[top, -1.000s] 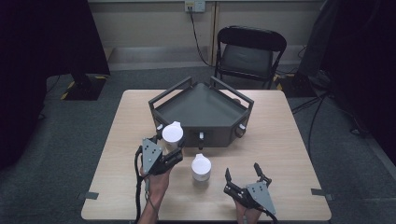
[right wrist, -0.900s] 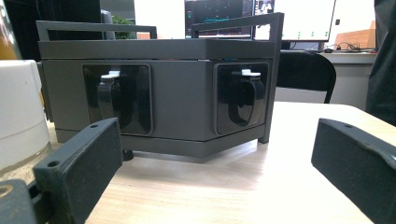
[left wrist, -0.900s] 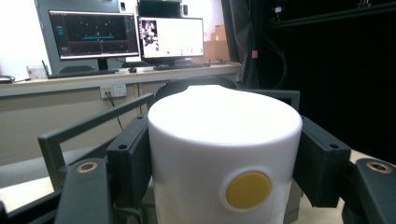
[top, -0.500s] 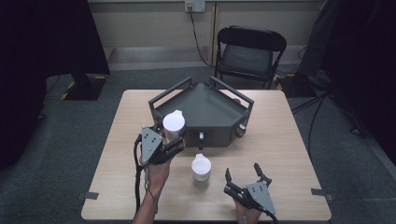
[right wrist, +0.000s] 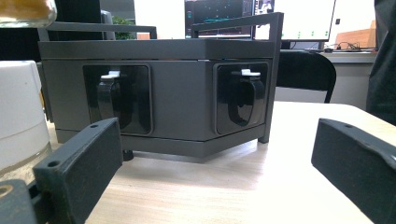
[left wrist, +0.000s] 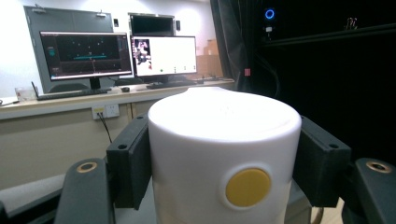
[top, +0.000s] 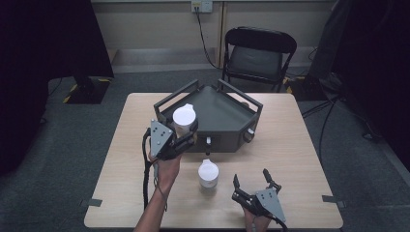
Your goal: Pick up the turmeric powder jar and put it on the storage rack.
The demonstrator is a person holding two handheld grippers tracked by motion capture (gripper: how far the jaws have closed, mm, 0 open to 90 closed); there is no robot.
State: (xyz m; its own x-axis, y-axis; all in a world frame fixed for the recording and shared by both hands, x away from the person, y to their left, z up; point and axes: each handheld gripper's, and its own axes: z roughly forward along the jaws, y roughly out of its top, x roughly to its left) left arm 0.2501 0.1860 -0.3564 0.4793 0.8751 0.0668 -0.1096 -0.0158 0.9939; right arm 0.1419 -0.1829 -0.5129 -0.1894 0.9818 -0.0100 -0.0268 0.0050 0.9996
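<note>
I have the left gripper (top: 186, 137) clamped on a white jar (top: 184, 117), its two black pads (left wrist: 130, 158) pressed against the jar's sides. In the left gripper view the jar (left wrist: 224, 158) stands upright between the jaws, with a round yellow dot (left wrist: 248, 187) on its near face. From the high view I see this jar held in the air over the front left corner of the grey tray (top: 227, 113), which sits at the middle of the table (top: 300, 159) toward its far edge. My left hand (top: 166, 169) comes up from the near edge of the table.

A second white jar (top: 208, 173) stands upright on the table, just in front of the tray and between my two grippers, touching neither. In the right gripper view it (right wrist: 21, 116) shows at the left edge, close beside the jaw there.

My right gripper (top: 251, 186) rests low near the near edge of the table, toward the right corner, with its jaws spread wide and nothing between them. Its camera looks across bare wood at the tray's front wall (right wrist: 182, 93), where two black latches (right wrist: 114, 100) sit in recessed panels. A folding chair (top: 258, 55) stands beyond the far edge.
</note>
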